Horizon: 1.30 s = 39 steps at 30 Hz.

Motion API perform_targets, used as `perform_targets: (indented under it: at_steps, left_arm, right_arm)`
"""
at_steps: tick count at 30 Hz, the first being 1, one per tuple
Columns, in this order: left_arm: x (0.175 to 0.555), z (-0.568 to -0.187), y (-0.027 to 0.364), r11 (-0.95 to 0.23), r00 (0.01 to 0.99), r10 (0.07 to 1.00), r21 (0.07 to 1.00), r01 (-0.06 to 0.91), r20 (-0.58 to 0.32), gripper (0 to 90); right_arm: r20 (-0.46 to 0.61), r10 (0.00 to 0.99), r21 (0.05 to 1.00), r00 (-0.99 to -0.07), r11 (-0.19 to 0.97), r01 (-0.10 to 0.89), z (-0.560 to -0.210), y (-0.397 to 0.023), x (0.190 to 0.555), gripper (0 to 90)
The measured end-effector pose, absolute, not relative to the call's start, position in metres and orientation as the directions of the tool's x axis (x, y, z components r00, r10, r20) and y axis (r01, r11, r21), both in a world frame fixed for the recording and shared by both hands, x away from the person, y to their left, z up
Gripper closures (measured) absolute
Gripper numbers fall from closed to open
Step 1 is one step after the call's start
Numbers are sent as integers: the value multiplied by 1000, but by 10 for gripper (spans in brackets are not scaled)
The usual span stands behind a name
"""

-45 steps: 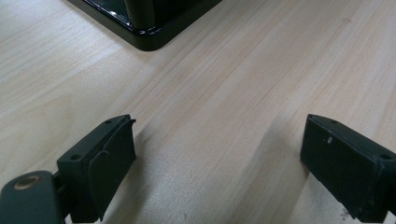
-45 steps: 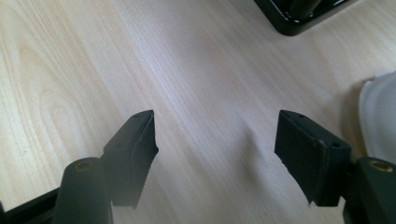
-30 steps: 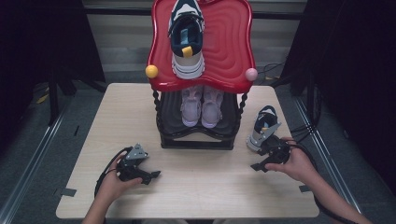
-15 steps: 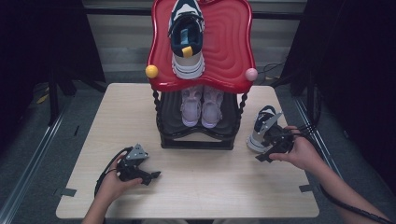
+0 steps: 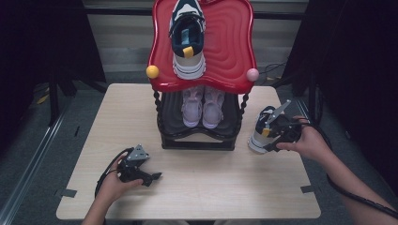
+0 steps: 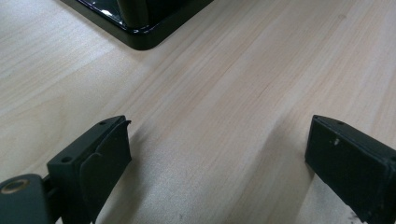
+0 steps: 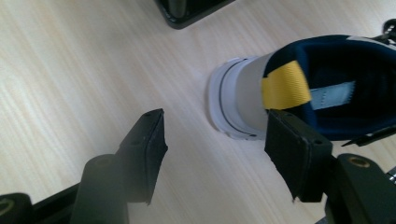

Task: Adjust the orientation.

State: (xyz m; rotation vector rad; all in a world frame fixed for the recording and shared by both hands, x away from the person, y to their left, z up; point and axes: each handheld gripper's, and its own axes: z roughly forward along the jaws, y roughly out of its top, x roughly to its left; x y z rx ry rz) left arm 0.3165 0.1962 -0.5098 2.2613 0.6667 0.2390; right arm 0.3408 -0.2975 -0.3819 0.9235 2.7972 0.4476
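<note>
- 2 grippers over the table (image 5: pixel 197 187); left gripper (image 5: pixel 157 176), at 7 o'clock, gapes wide, holding nothing
- right gripper (image 7: pixel 215 140), jaws just narrowing yet apart, beside the sneaker (image 5: pixel 261 133) heel at 4 o'clock of the rack (image 5: pixel 197 140)

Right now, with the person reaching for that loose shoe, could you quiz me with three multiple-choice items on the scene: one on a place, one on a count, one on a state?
1. Where does the loose sneaker stand?
A. On the table, right of the rack
B. On the red top shelf
C. On the floor

2. How many shoes sit on the rack's lower shelf?
A. One
B. Two
C. Four

3. The right gripper is:
A. Clamped on the heel
B. Open beside the heel
C. Holding a ball

Answers: 1 A, it rests on wood beside the rack; 2 B, a pale pair; 3 B, the jaws have been closing, nothing pinched.
</note>
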Motion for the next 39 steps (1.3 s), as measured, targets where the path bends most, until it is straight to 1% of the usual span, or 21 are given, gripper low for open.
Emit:
perform_targets:
  at_steps: [7,10,15,18,22,24,26,30,33,36,39]
  left_arm:
    - [316,-510,196,-576,845,533,717,392,-34,62]
    - [316,-510,196,-578,847,531,717,389,-31,59]
    - [316,-510,196,-581,848,530,715,388,-30,55]
    - [316,-510,196,-581,848,529,715,388,-30,54]
    - [316,-510,196,-581,848,529,715,388,-31,53]
    - [316,-510,196,-581,848,529,715,388,-30,53]
    - [316,-510,196,-580,848,528,717,388,-32,53]
    - [316,-510,196,-579,848,529,717,388,-32,53]
    - [317,-510,196,-580,849,528,717,388,-32,53]
    - [317,-510,196,-588,852,523,712,383,-26,53]
    - [317,-510,196,-590,851,524,711,384,-24,53]
  right_arm:
    - [-101,617,323,-780,762,561,-382,-300,352,381]
    - [-102,630,320,-770,754,574,-383,-301,357,382]
    - [-122,618,304,-776,768,564,-389,-301,368,398]
    - [-130,615,293,-778,773,562,-397,-299,374,436]
    - [-158,611,284,-776,781,557,-401,-298,379,543]
    - [-160,610,282,-776,781,556,-401,-298,379,621]
    - [-166,598,288,-784,790,542,-400,-299,380,654]
    - [-140,569,268,-811,810,522,-394,-295,372,734]
    - [-118,533,263,-838,831,491,-391,-291,363,763]
    - [-109,498,243,-861,853,462,-389,-288,351,768]
    - [-67,507,242,-859,844,479,-389,-289,341,746]
